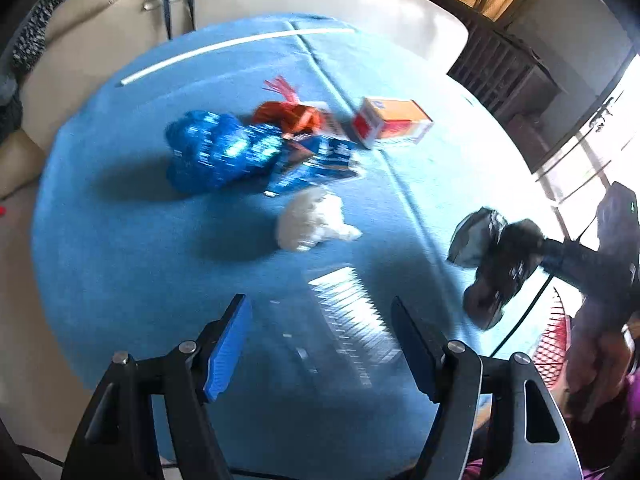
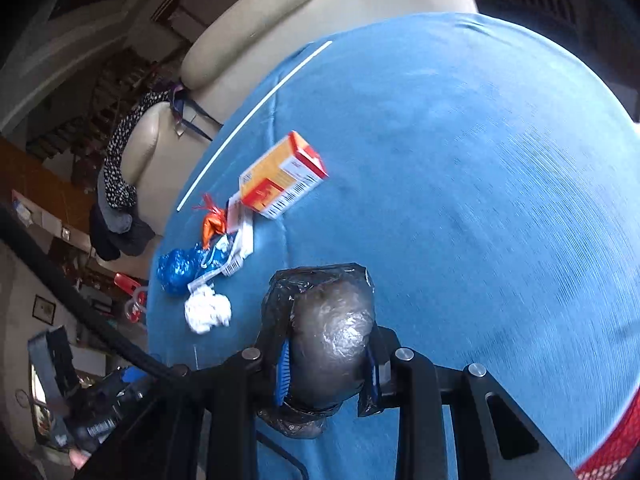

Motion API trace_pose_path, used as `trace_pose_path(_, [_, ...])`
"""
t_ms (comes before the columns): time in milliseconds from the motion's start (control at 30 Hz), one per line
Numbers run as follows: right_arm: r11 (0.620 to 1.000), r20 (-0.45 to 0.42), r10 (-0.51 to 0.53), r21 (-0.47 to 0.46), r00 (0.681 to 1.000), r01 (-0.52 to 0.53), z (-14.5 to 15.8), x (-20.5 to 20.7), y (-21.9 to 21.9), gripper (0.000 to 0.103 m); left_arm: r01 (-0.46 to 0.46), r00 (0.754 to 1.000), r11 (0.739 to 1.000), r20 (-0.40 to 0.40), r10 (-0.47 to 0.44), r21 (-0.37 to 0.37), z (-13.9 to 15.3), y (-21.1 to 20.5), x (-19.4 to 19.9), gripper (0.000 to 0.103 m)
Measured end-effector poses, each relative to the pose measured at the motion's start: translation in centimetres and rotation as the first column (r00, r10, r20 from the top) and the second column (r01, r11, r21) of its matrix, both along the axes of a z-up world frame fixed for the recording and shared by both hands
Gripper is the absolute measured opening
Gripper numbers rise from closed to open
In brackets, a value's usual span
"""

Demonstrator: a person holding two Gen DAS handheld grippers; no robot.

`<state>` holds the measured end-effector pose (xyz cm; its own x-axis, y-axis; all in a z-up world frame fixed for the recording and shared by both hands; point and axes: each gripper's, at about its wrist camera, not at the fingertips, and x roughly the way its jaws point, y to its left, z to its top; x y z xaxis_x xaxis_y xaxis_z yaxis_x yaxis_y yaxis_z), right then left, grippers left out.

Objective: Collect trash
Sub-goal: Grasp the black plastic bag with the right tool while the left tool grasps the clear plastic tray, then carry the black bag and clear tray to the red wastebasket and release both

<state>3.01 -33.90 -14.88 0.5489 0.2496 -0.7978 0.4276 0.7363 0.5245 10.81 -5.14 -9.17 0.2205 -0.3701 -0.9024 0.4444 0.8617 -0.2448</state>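
Right gripper (image 2: pixel 328 364): one, clamped on one black plastic bundle (image 2: pixel 328 328), held above blue cloth (image 2: pixel 480 200). Left gripper (image 1: pixel 320 344): one, jaws apart, empty. On cloth: one white wad (image 1: pixel 312 220), one blue bag (image 1: pixel 216 152), one orange wrapper (image 1: pixel 292 116), one carton (image 1: pixel 392 122).

Two black grippers with blue pads

The left gripper (image 1: pixel 320 344) has black arms shaped like a fork, round silver screws on top, and ridged blue pads on the inside of its fingers (image 1: pixel 228 346). The right gripper (image 2: pixel 328 364) looks the same, with long slots cut in its black arms. A thin black cable runs behind it.
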Motion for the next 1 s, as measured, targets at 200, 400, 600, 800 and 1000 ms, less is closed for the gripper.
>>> trace_pose_path(200, [1.000,0.036,-0.013,-0.027,0.999,0.014,0.6,-3.1,0.5,0.031,-0.001,1.000,0.997,0.014,0.000,0.080,-0.7,-3.0,-1.1,0.073])
trace_pose_path(400, [0.998,0.060,0.016,-0.060,0.998,-0.012,1.5,-4.3,1.5,0.031,-0.061,0.998,0.984,0.009,0.060,0.165,-2.3,-2.8,-1.5,0.064])
trace_pose_path(600, [0.996,0.072,0.037,-0.085,0.997,-0.031,1.8,-5.7,2.1,0.031,-0.051,0.999,0.984,-0.010,0.054,0.173,-2.2,-1.2,-2.3,0.052])
trace_pose_path(800, [0.999,0.100,0.040,-0.029,0.994,-0.037,1.9,-6.6,2.3,0.031,-0.020,1.000,0.986,0.012,0.018,0.163,-1.9,-1.0,-2.8,0.039])
trace_pose_path(1000, [0.998,0.122,0.042,-0.050,0.992,-0.036,2.8,-7.5,2.6,0.031,0.000,0.999,0.989,0.038,-0.006,0.149,-1.4,-0.8,-3.8,0.039])
